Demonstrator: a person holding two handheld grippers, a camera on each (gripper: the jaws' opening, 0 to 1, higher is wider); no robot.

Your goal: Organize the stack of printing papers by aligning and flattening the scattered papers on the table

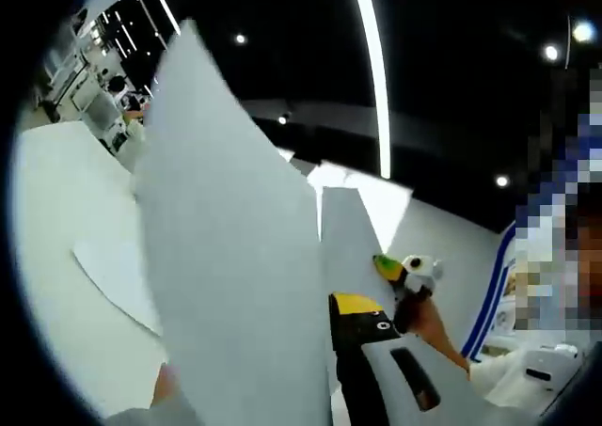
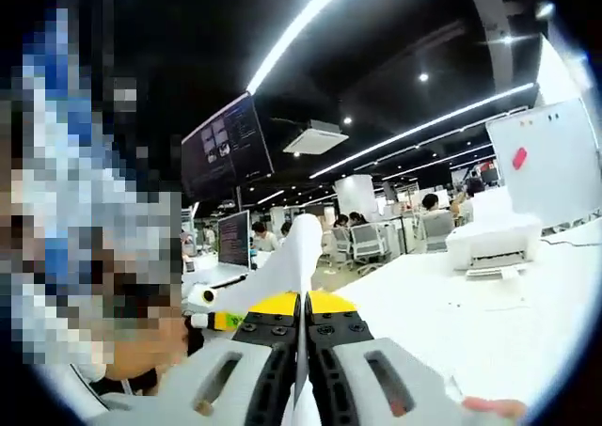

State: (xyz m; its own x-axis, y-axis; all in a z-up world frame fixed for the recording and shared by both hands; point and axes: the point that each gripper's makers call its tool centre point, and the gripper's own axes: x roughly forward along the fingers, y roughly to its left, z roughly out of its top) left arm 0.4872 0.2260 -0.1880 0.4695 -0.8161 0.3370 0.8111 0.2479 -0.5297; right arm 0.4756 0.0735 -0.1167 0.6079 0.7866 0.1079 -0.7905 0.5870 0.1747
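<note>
white paper stack (image 1: 226, 257) was lifted off the table (image 1: 56, 219), upright. right gripper (image 2: 304, 304) was clamped on its edge; left gripper's state i couldn't tell. one sheet (image 1: 118, 276) lay loose on the tabletop. aligning underway, flattening left.

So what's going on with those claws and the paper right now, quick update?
Right claw shut on paper sheets, edge-on between jaws. Left claw: hidden behind the raised sheets. One loose sheet flat on table. Nothing blocking.
</note>
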